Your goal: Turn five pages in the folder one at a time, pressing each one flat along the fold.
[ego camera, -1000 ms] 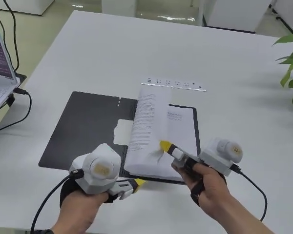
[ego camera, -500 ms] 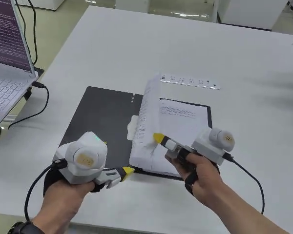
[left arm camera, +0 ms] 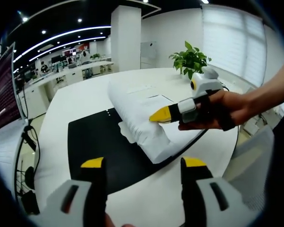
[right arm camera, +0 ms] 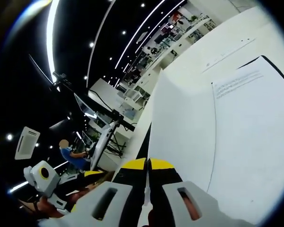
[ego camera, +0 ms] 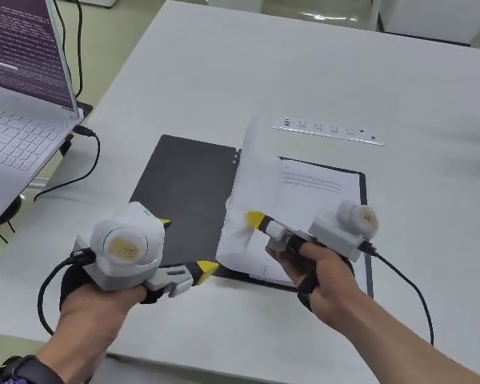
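A black folder (ego camera: 184, 192) lies open on the white table, with a stack of printed white pages (ego camera: 320, 196) on its right half. One page (ego camera: 248, 200) arcs up from the stack toward the left. My right gripper (ego camera: 254, 219) is shut on that page's lower edge; its yellow tips (right arm camera: 146, 165) pinch the sheet (right arm camera: 180, 127). My left gripper (ego camera: 202, 270) hovers open at the folder's near edge, nothing between its yellow-tipped fingers (left arm camera: 95, 163). In the left gripper view the lifted page (left arm camera: 137, 113) curls over the black cover (left arm camera: 94, 146), with the right gripper (left arm camera: 161, 114) on it.
An open laptop (ego camera: 20, 88) with a cable stands at the left edge of the table. A white power strip (ego camera: 330, 130) lies beyond the folder. A potted plant (left arm camera: 191, 59) stands at the table's far side. The table (ego camera: 224, 64) extends bare beyond the folder.
My right gripper has carried the lifted page further left over the fold, so it leans more toward the black cover. The head camera shifted, bringing the laptop more into view.
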